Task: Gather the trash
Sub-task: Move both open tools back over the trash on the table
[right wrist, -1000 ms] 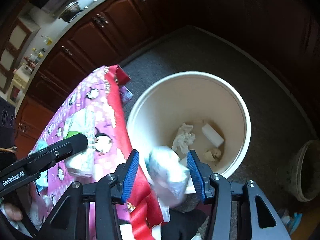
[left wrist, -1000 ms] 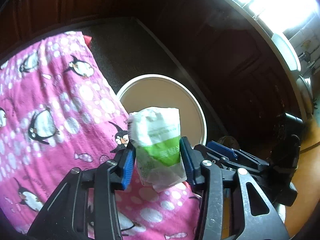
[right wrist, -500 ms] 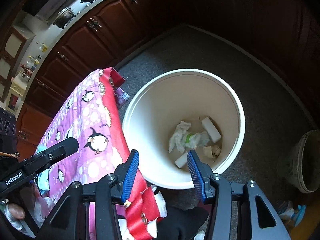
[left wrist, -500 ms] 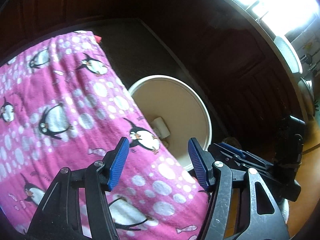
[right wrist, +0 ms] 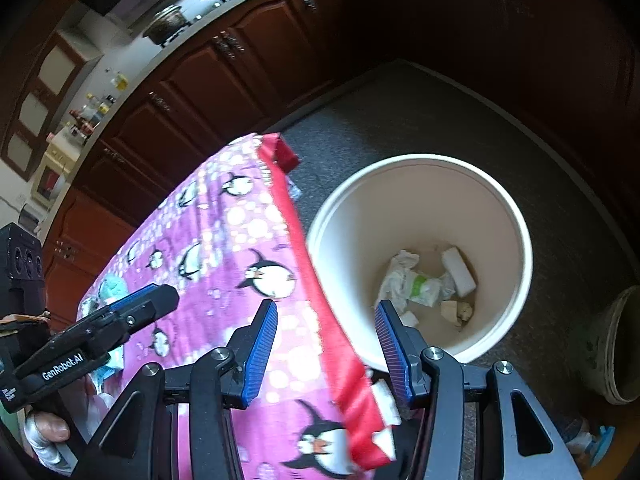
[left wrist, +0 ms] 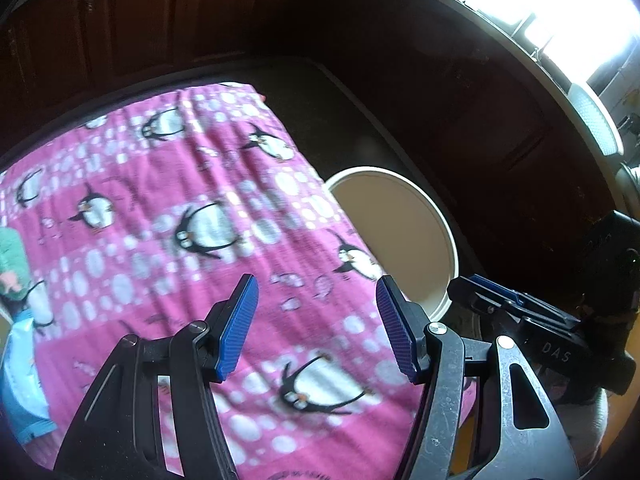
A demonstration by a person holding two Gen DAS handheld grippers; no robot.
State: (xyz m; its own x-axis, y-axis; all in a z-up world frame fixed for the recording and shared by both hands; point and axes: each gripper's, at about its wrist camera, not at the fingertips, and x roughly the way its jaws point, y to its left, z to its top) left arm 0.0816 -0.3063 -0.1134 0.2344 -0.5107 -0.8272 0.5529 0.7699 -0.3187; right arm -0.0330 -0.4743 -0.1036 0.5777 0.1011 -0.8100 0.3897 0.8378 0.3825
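left gripper (left wrist: 316, 320): jaws apart, empty, above penguin cloth (left wrist: 160, 240) | right gripper (right wrist: 326, 344): jaws apart, empty | bucket (right wrist: 516, 216): crumpled wrappers (right wrist: 416, 286) inside

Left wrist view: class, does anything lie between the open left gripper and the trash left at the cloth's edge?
Nothing visible does: only bare pink cloth separates the left gripper from the green and blue trash.

- Left wrist camera looks steeply down over the penguin cloth (left wrist: 168, 216).
- Right wrist camera looks down into the bucket (right wrist: 516, 216).
- Both views share cloth and bucket.
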